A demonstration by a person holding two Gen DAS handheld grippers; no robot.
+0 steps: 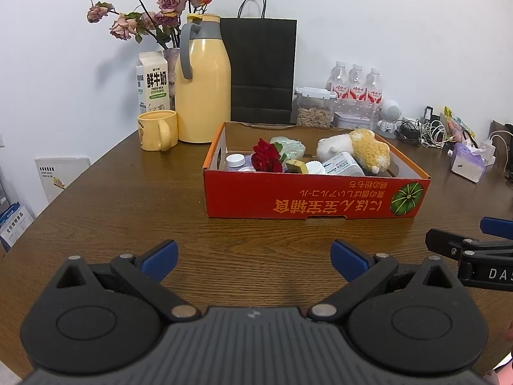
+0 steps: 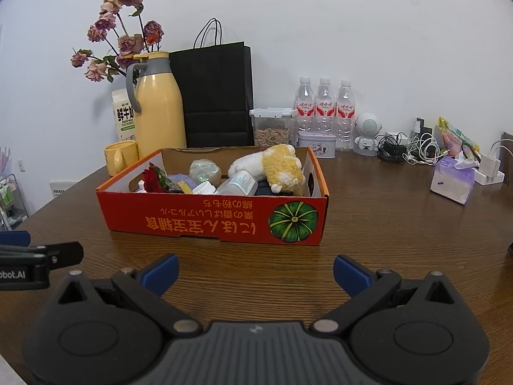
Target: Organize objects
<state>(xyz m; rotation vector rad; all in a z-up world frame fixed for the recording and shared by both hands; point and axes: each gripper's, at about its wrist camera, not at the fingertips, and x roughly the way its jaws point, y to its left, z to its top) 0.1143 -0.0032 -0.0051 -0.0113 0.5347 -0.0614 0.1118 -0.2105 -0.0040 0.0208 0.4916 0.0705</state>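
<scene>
Brown wooden table (image 2: pixel 368 224): red cardboard box (image 2: pixel 198 221), yellow mug (image 1: pixel 157 130), thermos (image 1: pixel 202 80), tissue pack (image 2: pixel 452 181).

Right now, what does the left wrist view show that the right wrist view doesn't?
Only the left wrist view shows the white-capped bottle at the left end of the red cardboard box, the yellow mug unobstructed, and the open right gripper entering from the right edge.

Only the right wrist view shows the pumpkin print whole and the left gripper's fingers at its left edge.

Both show the box holding the red rose and plush toy, with the yellow thermos and black paper bag behind. The left gripper is open too.
</scene>
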